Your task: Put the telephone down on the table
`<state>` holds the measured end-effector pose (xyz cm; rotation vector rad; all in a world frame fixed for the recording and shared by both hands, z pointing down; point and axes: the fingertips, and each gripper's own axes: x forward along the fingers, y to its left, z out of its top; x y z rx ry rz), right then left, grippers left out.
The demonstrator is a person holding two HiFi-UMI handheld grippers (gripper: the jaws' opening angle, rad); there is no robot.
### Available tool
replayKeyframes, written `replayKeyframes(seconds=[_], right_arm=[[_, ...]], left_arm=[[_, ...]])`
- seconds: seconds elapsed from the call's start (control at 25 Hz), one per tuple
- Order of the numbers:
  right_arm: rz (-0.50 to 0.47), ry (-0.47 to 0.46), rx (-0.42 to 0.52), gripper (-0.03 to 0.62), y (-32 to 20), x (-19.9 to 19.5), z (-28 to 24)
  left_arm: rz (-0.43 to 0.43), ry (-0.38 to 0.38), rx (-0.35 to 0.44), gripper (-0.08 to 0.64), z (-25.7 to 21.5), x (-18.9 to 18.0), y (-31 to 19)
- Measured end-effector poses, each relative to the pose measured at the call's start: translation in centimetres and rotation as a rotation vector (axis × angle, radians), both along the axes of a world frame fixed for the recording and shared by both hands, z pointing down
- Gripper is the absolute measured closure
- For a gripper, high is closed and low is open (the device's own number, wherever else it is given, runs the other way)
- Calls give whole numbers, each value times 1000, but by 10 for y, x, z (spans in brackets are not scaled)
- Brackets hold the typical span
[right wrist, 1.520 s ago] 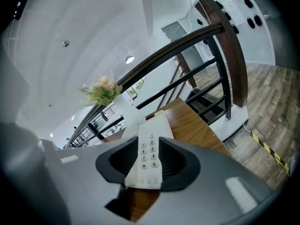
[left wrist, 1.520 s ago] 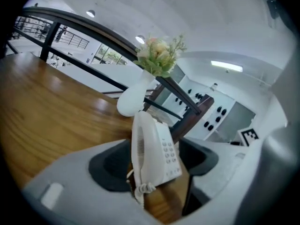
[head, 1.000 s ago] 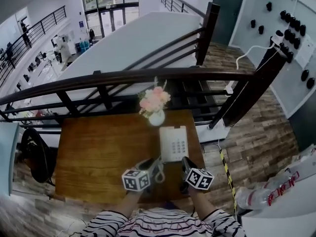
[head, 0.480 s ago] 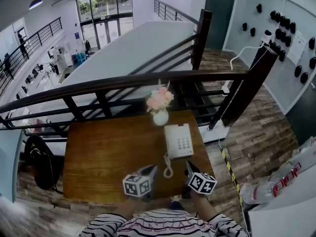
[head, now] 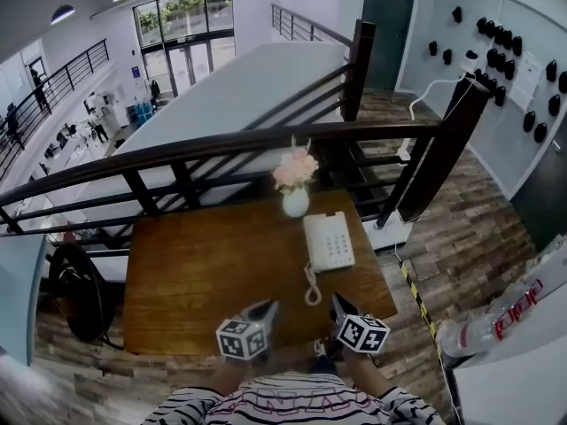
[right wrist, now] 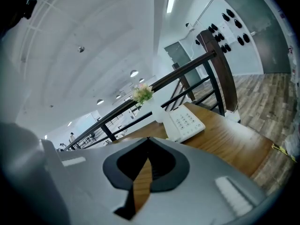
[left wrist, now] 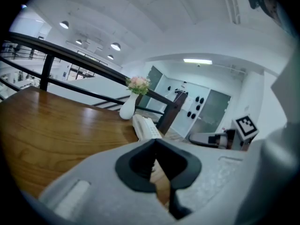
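Observation:
The white telephone (head: 328, 241) lies flat on the right side of the wooden table (head: 204, 273), and its coiled cord (head: 312, 289) trails toward the near edge. My left gripper (head: 266, 310) hovers by the near edge, shut and empty, a little left of the cord. My right gripper (head: 337, 303) is beside it, also shut with nothing in it. In the left gripper view the telephone (left wrist: 146, 128) sits well beyond the closed tips of the left gripper (left wrist: 154, 140). In the right gripper view the telephone (right wrist: 185, 122) lies ahead of the right gripper (right wrist: 148, 139).
A white vase of pink flowers (head: 295, 191) stands at the table's far edge behind the telephone. A dark railing (head: 221, 144) runs behind the table. A black chair (head: 78, 292) is at the table's left. Plank floor with striped tape (head: 416, 299) lies to the right.
Both grippers have drawn back from the telephone toward the table's near edge. The left gripper, which was by the cord, now sits apart from it. The telephone stays flat on the table.

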<state>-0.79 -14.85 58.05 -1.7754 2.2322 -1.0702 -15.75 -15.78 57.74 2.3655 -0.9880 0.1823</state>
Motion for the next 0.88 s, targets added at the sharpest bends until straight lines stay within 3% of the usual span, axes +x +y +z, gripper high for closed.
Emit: replayKeyframes(seconds=[0.44, 0.88], right_arm=[[-42, 9, -12, 593, 49, -53, 7], [-16, 34, -22, 594, 66, -62, 13]], left_arm=[[-28, -13, 16, 558, 7, -52, 46], [-33, -20, 44, 558, 11, -63, 59]])
